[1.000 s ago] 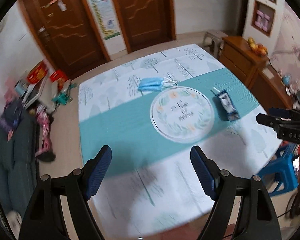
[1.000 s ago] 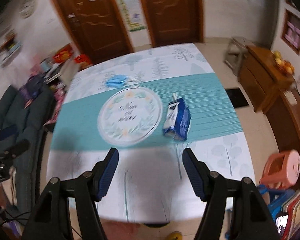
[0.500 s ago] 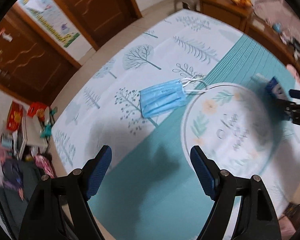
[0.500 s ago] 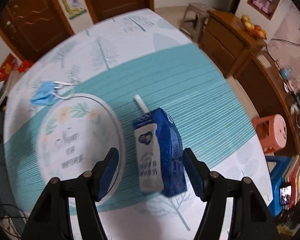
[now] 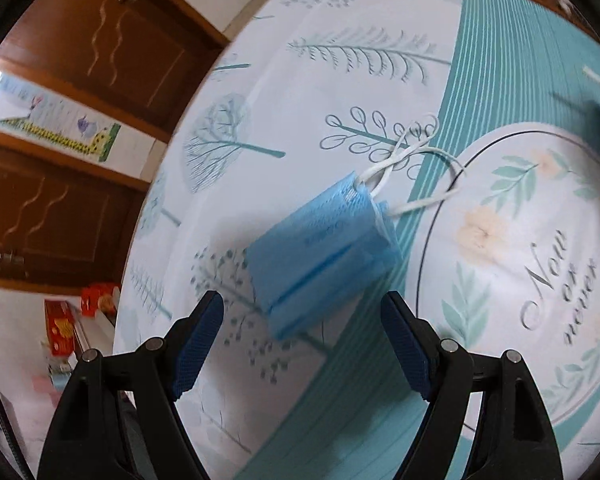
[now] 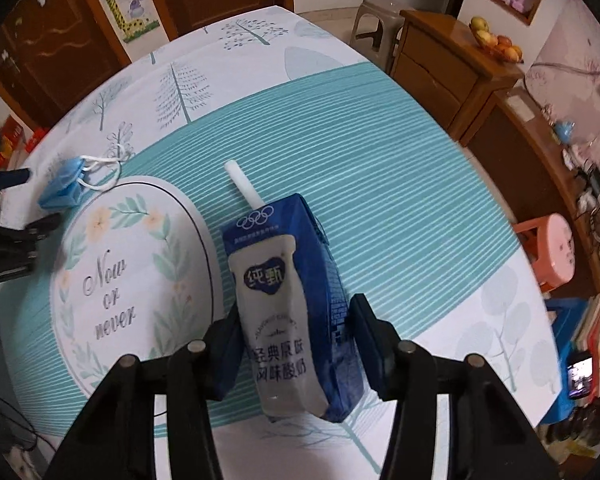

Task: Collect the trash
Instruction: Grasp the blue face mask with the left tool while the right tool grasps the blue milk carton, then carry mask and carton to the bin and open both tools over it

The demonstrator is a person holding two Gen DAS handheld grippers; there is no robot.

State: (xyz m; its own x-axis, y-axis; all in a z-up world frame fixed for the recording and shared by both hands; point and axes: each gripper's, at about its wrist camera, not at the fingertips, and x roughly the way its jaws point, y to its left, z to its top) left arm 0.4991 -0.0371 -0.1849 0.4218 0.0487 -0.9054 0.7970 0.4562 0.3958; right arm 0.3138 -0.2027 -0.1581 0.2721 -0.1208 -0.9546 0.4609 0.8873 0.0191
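A blue and white drink carton [image 6: 288,300] with a white straw lies on the teal stripe of the tablecloth, beside a round placemat [image 6: 112,264]. My right gripper [image 6: 296,308] straddles its lower half; the jaws are closing and both pads meet the carton's sides. A folded blue face mask [image 5: 324,256] with white ear loops lies at the placemat's [image 5: 540,280] edge. My left gripper [image 5: 302,308] hovers open just above the mask's near end, touching nothing. The right wrist view shows the mask [image 6: 62,188] at far left, with the left gripper's black frame [image 6: 16,240] beside it.
The table [image 6: 380,160] wears a white, tree-printed cloth. Right of it stand a wooden cabinet [image 6: 452,64] with fruit, a grey stool [image 6: 374,20] and a pink stool [image 6: 556,252]. Brown doors [image 5: 100,60] are behind, and red boxes [image 5: 64,320] lie on the floor to the left.
Both grippers dropped toward the table. The left one swung over to the mask, which now fills its view. The right one settled around the carton and its jaws narrowed onto it.
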